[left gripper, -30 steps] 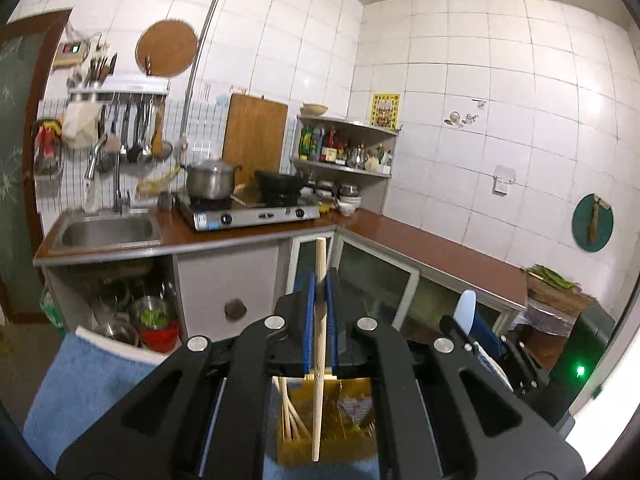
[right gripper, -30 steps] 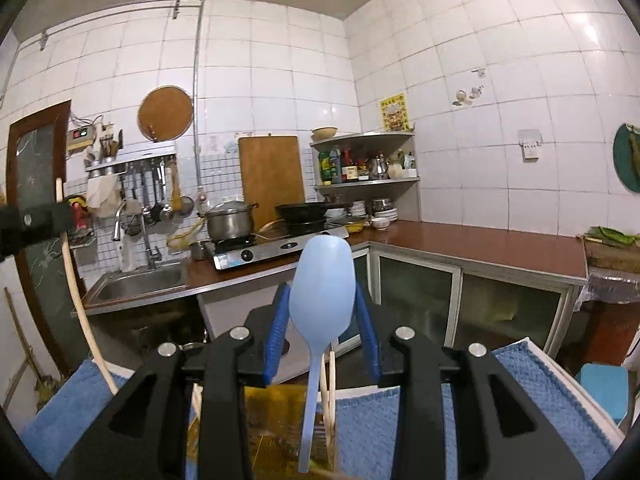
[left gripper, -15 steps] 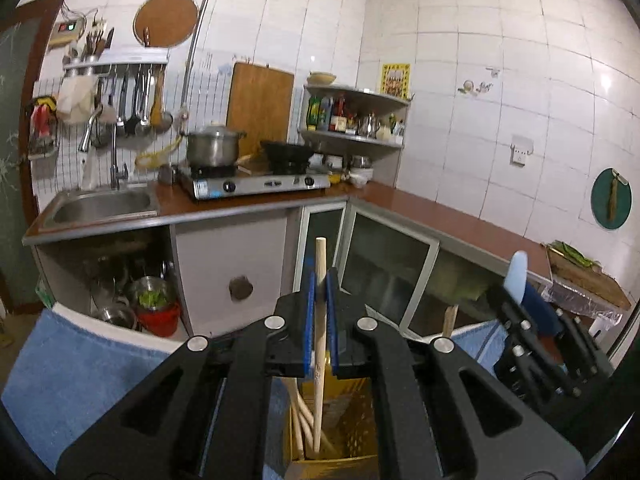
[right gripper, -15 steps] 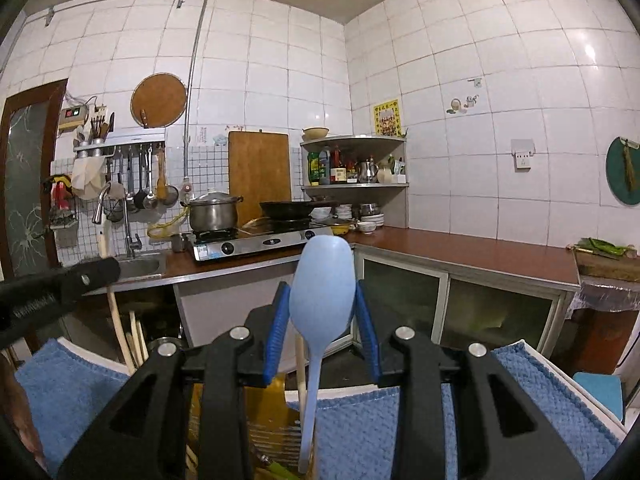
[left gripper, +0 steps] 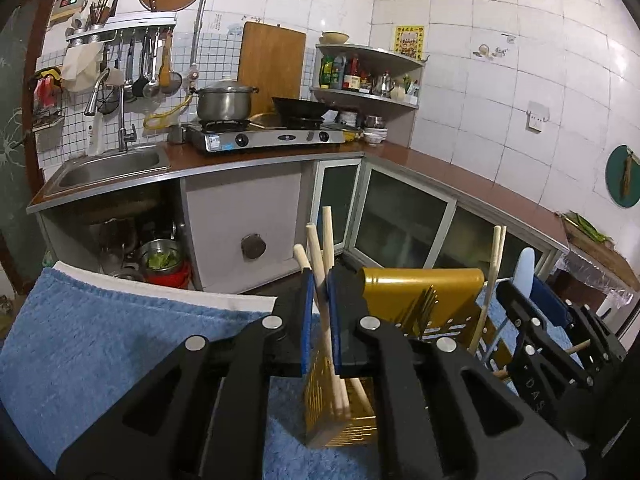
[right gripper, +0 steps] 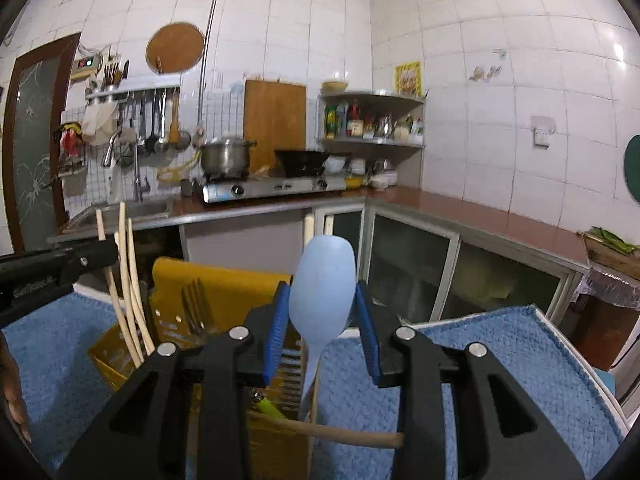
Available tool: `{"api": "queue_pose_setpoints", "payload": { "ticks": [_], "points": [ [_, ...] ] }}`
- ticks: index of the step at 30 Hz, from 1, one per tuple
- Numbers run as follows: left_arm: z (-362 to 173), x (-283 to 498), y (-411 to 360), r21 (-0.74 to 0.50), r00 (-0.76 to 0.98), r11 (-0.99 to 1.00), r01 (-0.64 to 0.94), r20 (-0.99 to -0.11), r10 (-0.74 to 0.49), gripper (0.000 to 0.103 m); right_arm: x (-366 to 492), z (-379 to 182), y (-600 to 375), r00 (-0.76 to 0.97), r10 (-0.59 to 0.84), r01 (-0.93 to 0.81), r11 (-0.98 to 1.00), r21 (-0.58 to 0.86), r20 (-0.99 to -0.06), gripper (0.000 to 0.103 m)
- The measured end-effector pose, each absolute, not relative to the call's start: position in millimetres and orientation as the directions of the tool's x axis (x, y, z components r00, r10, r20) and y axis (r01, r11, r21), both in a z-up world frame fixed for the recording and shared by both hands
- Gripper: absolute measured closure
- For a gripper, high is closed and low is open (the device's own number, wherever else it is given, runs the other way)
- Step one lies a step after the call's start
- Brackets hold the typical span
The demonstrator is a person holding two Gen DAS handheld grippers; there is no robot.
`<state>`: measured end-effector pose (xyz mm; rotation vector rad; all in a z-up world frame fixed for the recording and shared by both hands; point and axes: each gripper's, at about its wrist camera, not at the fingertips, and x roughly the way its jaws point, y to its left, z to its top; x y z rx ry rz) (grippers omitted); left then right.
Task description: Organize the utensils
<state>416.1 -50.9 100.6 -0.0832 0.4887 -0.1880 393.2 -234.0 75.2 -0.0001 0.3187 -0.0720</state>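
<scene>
Left hand-held gripper (left gripper: pixel 320 316) clenches a chopstick (left gripper: pixel 329 300) over the gold caddy (left gripper: pixel 420 300); right hand-held gripper (right gripper: pixel 322 322) grasps a blue spoon (right gripper: pixel 322 300). Caddy's compartments are hidden behind the fingers.

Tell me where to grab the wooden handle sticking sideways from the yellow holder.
Pinch the wooden handle near its free right end, from the right: it juts clear over the blue towel; its other end sits in the yellow holder.

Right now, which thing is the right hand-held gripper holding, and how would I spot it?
Find the blue towel in front of the kitchen counter, then the yellow utensil holder standing on it. Just above the holder, the right hand-held gripper clamps a pale blue plastic spoon, bowl up: the only blue utensil among wooden chopsticks and metal forks.
</scene>
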Motion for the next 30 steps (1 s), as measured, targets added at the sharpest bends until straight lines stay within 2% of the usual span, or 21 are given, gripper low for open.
{"api": "queue_pose_setpoints", "payload": {
  "ticks": [3,9,11,13,15,17,22,25,30],
  "points": [
    [100.6,418.8,-49.3,-0.149,0.847,0.977,0.155,-0.489,-0.209,0.097,400.1,65.3,-236.2,0.926,-0.046,0.052,0.999,0.007,-0.375,0.069],
    [106.5,407.5,-46.9,-0.140,0.834,0.979,0.147,-0.515,-0.199,0.093,398.2,55.1,-235.6,0.898,-0.031,0.038,0.999,0.006,-0.439,0.067],
    [112.4,399.6,-42.8,-0.145,0.834,0.979,0.143,-0.515,-0.198,0.082,396.2,57.2,-239.8,0.891,-0.019,0.038,0.999,0.034,-0.453,0.057],
    [118.9,390.5,-37.2,-0.147,0.840,0.980,0.133,-0.508,-0.190,0.063,388.9,63.2,-242.9,0.895,-0.007,0.035,0.998,0.055,-0.445,0.053],
    [126.8,377.4,-30.6,-0.135,0.846,0.984,0.118,-0.505,-0.171,0.054,379.8,71.3,-243.7,0.900,-0.009,0.034,0.998,0.050,-0.436,0.051],
    [133.0,364.1,-25.2,-0.126,0.854,0.986,0.113,-0.496,-0.161,0.050,368.3,79.8,-242.9,0.906,-0.016,0.038,0.998,0.043,-0.424,0.045],
    [139.7,320.3,-11.5,-0.090,0.880,0.993,0.082,-0.461,-0.114,0.022,332.4,97.0,-239.2,0.921,-0.031,0.042,0.999,0.020,-0.387,0.032],
    [135.3,294.0,-1.6,-0.106,0.888,0.992,0.062,-0.449,-0.103,0.013,310.3,96.8,-237.1,0.922,-0.029,0.036,0.999,0.012,-0.386,0.029],
    [116.3,255.5,5.1,-0.089,0.890,0.995,0.050,-0.448,-0.084,0.005,267.1,79.8,-234.3,0.924,-0.011,0.025,0.999,0.032,-0.383,0.021]
  ]
}}
